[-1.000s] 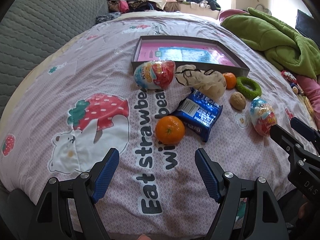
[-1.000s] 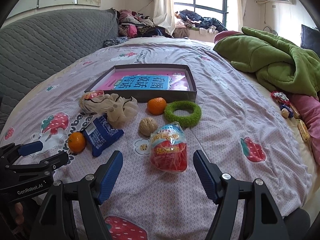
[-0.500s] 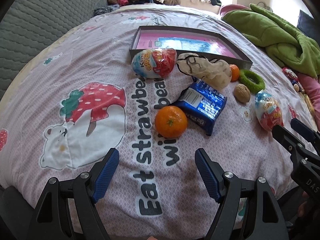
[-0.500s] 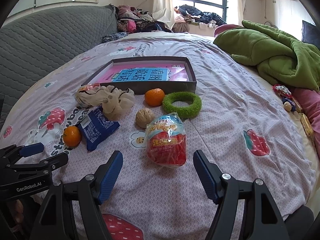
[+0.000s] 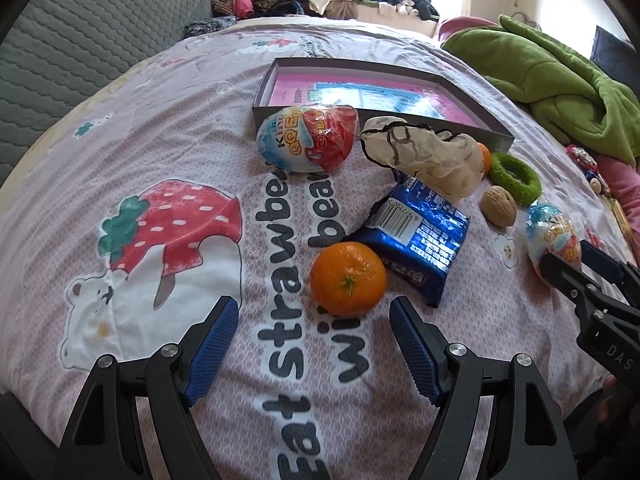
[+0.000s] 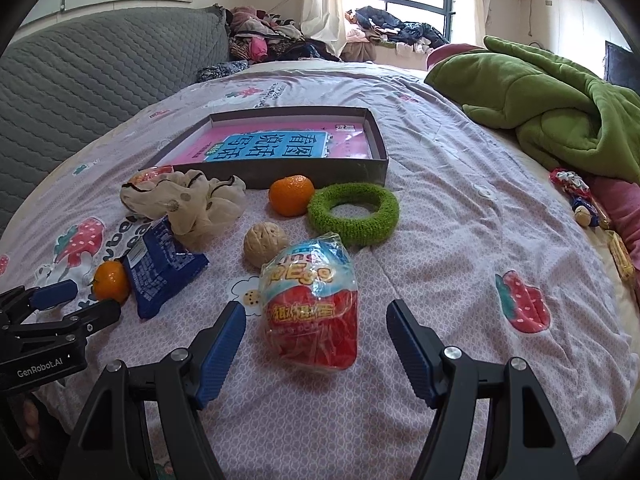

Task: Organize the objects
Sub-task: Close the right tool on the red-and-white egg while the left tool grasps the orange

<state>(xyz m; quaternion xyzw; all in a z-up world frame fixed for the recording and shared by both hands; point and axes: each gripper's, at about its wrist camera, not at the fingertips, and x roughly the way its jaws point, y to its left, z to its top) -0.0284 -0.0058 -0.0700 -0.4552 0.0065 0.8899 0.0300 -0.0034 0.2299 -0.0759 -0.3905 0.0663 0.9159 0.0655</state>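
On the pink bedspread lie an orange point(image 5: 348, 278), a blue snack packet point(image 5: 416, 244), a beige scrunchie point(image 5: 424, 156), a walnut point(image 5: 498, 211), a green ring point(image 6: 354, 213), a second orange point(image 6: 291, 195) and two wrapped toy eggs point(image 5: 308, 138) point(image 6: 314, 312). A shallow grey box point(image 6: 376, 136) holding a pink book sits behind them. My left gripper point(image 5: 314, 328) stands open just short of the near orange. My right gripper point(image 6: 316, 332) is open, its fingers either side of the near end of the red and blue egg.
A green blanket point(image 6: 552, 100) is heaped at the right. Small wrapped sweets point(image 6: 572, 188) lie at the bed's right edge. A grey quilted headboard point(image 6: 100, 76) stands left, with piled clothes point(image 6: 272, 40) under the window.
Both grippers have moved forward and lower toward the bed: the left closer to the near orange, the right closer to the red and blue egg. Both stayed open.
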